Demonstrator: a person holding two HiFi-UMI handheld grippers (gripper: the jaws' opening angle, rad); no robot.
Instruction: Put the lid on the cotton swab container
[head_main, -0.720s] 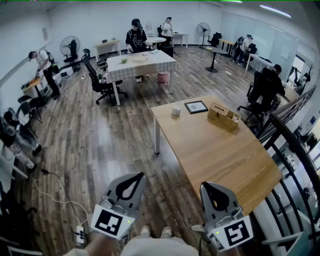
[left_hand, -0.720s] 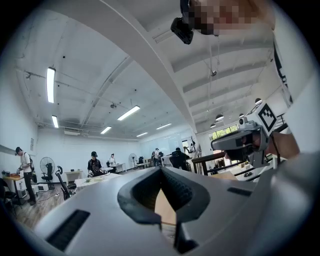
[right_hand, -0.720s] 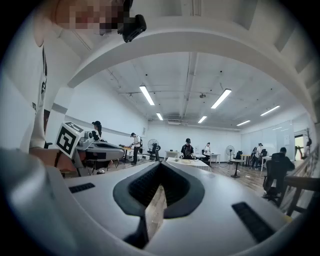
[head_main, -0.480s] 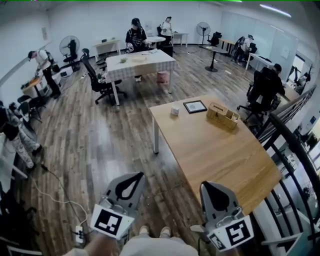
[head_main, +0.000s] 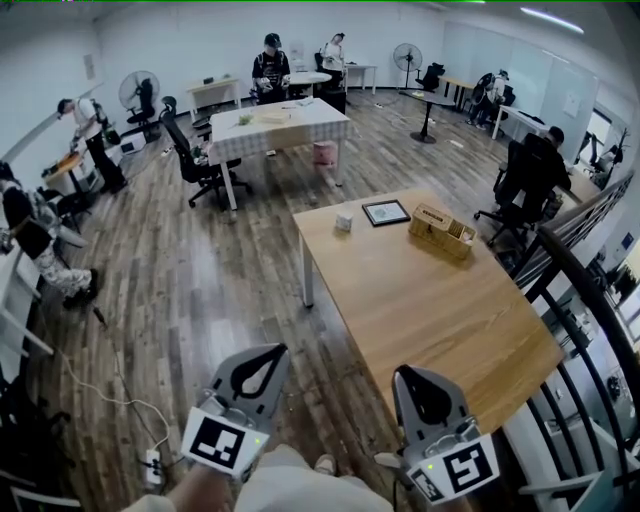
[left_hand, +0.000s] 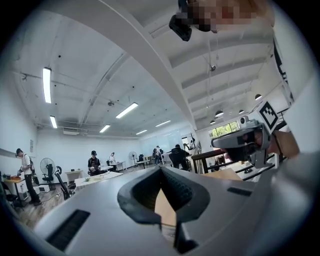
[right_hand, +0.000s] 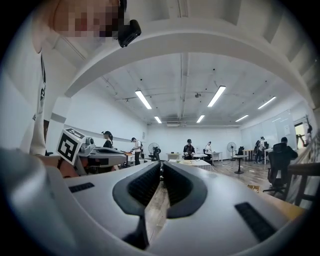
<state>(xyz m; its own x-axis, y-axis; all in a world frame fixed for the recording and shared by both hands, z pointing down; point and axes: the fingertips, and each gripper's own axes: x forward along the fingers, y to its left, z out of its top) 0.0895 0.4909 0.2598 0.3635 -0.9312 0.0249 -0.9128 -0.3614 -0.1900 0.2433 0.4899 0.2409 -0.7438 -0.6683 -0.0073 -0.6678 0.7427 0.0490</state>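
- My right gripper (head_main: 425, 385) is clenched on nothing, tips pressed together. My left gripper (head_main: 265, 370) is the same, with its pads meeting at the tip and only air behind them.
- Both hang low over the floor, short of the near left edge of the table (head_main: 430, 300).
- I take the small white thing (head_main: 344, 221) by the tabletop's far left corner to be the container. A dark frame (head_main: 389, 212) lies just beside it and a basket (head_main: 445, 232) sits further along the far edge.
- It is too small for me to tell whether a lid is on it, and I can't pick out a loose lid anywhere.
- I judge the step to be the approach, with nothing grasped yet.
- Next I need to close in on that far corner, find the lid, and open one gripper for it.
- Only the head view shows the tabletop's layout. Only the gripper views show my jaws close up, and neither one shows the container.
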